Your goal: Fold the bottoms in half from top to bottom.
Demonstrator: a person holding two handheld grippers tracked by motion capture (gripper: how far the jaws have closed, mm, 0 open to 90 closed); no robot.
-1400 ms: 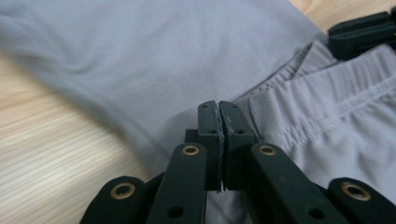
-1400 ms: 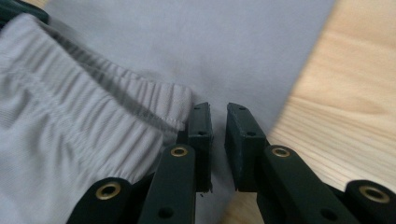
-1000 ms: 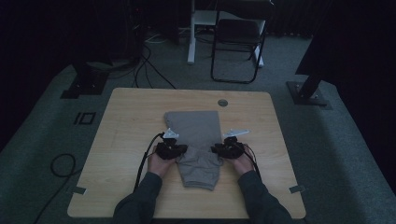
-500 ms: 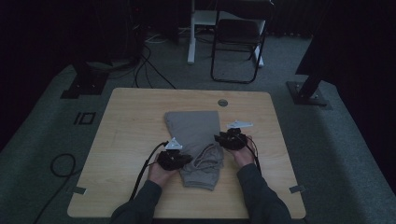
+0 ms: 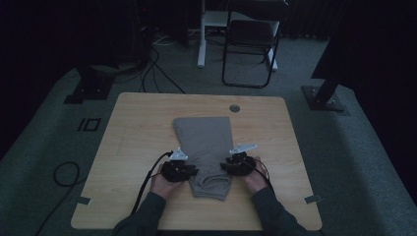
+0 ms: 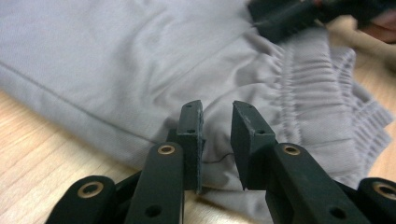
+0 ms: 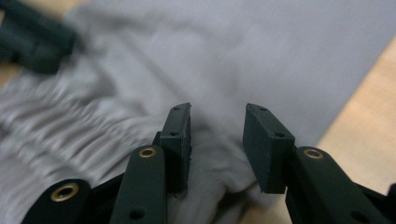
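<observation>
Your left gripper (image 6: 215, 140) and right gripper (image 7: 215, 144) have just been opening, fingers released; the soft, limp grey shorts (image 5: 206, 147) bunch easily, so pinch the elastic waistband (image 6: 322, 88) just ahead.

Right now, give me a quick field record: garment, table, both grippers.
garment: grey pants, folded, flat, elastic waistband at the near end
table: wooden, garment at centre
left gripper: jaws just been opening, apart over the cloth at the left edge, nothing pinched
right gripper: jaws just been opening, apart over the cloth at the right edge
</observation>
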